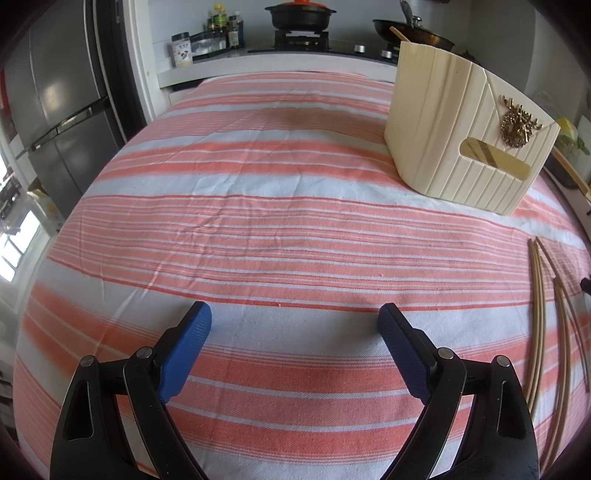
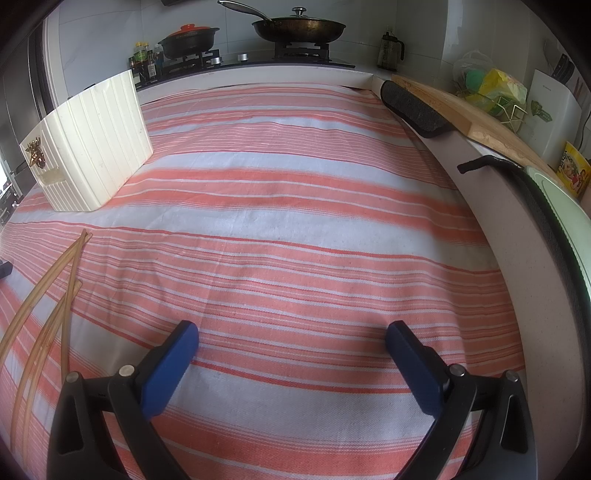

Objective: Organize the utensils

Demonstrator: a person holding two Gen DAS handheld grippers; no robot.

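Four chopsticks point(image 1: 537, 317) lie loose on one striped cloth point(image 1: 258, 206) in the left wrist view, and a fifth stick point(image 1: 398, 34) pokes up behind the one cream box point(image 1: 465, 144). The box bears one gold ornament point(image 1: 519, 123). In the right wrist view the same four chopsticks point(image 2: 48, 295) show at the left, with the one box point(image 2: 92, 147) beyond.

On the stove stand two pans: one black pot with a red lid point(image 2: 189, 38) and one frying pan with a lid point(image 2: 299, 27). A cluster of bottles point(image 2: 146, 61) stands beside them, too crowded to count. One wooden board point(image 2: 465, 110) lies along the right edge. Two tools: one point(image 1: 294, 321) and one point(image 2: 291, 338).
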